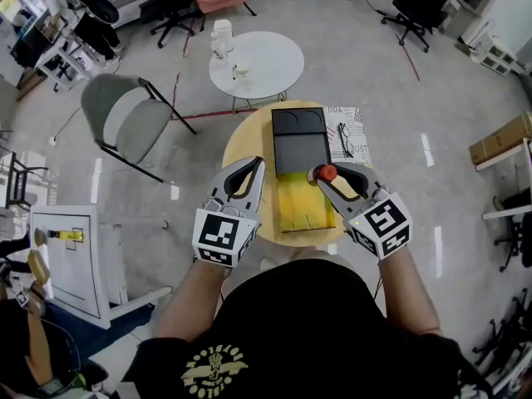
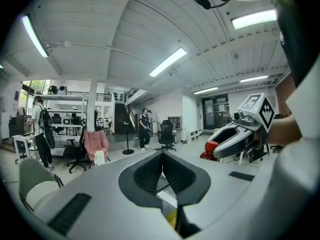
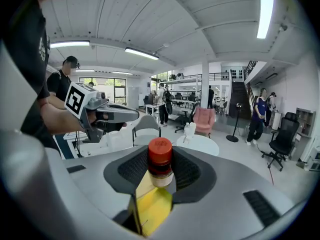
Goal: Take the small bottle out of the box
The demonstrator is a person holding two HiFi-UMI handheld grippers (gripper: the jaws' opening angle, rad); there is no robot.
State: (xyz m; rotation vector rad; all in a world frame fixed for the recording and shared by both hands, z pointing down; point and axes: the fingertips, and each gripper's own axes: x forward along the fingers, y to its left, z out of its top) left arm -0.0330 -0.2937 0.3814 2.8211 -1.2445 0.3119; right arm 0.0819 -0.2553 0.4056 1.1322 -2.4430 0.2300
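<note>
The small bottle [image 1: 326, 173] has a red cap and a pale body [image 3: 160, 163]. My right gripper [image 1: 324, 175] is shut on it and holds it upright above the box. The box [image 1: 303, 206] lies open on the round wooden table [image 1: 237, 144], with a yellow inside and a black lid [image 1: 299, 140] folded back beyond it. In the right gripper view the bottle stands between the pads [image 3: 186, 170] over the yellow part [image 3: 152, 209]. My left gripper [image 1: 256, 166] hovers just left of the box, shut and holding nothing [image 2: 162, 154].
A printed sheet with eyeglasses [image 1: 345, 135] lies on the table right of the lid. Beyond stand a white round table [image 1: 266, 65] with a white bottle [image 1: 223, 36] and a grey chair [image 1: 125, 115]. A white cabinet [image 1: 71, 256] is at my left.
</note>
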